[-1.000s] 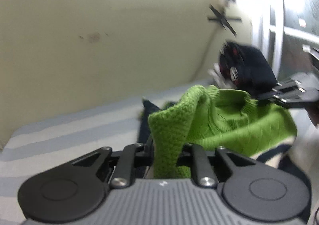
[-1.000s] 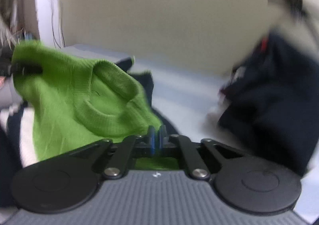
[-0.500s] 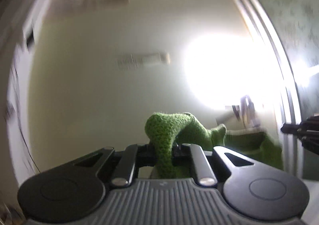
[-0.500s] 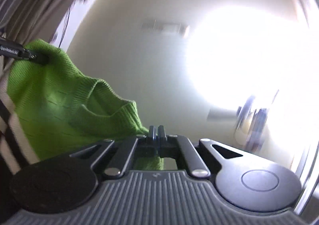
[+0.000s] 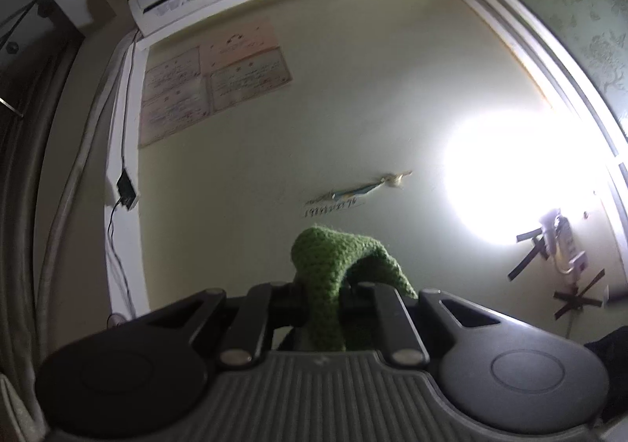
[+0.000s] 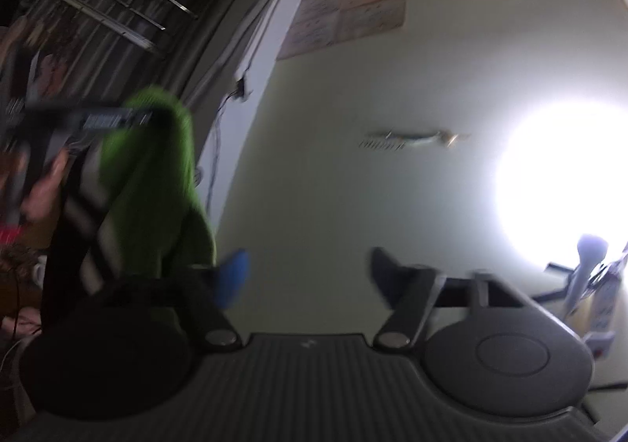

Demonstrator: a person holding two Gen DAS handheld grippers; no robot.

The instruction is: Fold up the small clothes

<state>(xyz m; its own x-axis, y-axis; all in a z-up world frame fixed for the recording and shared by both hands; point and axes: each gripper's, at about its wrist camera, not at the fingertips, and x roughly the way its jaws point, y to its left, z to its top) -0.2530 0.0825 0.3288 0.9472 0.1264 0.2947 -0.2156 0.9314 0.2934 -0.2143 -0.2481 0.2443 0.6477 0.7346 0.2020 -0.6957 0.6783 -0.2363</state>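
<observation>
I had just spread my right gripper (image 6: 310, 277) and dropped its corner, so the green sweater (image 5: 333, 277) hung in the air from my left gripper (image 5: 322, 291) alone, pinched tight, and needed regrasping before folding.

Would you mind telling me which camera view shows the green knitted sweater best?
The right wrist view: the green sweater hangs at length from the left gripper, though blurred. The right gripper has just been opening, nothing between its fingers. The left wrist view shows only a sharp bunched fold clamped in the jaws.
</observation>
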